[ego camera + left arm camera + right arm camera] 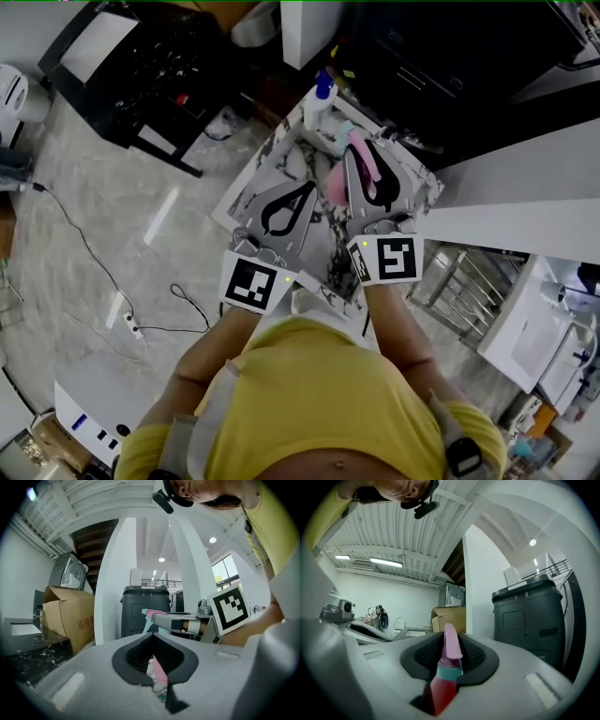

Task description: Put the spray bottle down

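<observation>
In the head view both grippers reach over a small marble-patterned table [265,173]. My right gripper [364,150] is shut on a pink spray bottle [360,167]. In the right gripper view the bottle's red-pink body, teal collar and pink head [447,667] stand up between the black pads [471,656]. My left gripper [308,190] hovers just left of it, with its jaws meeting at the tips and nothing seen held. From the left gripper view [151,637] the bottle's pink and teal head [148,616] shows beyond, in the right gripper's jaws.
A white bottle with a blue cap [322,97] stands at the table's far edge. A black machine [141,56] and a cable [89,248] are on the floor to the left. A dark cabinet [450,56], a white ledge [516,183] and a metal rack [459,281] lie right. A black bin [145,609] and a cardboard box [68,616] stand ahead.
</observation>
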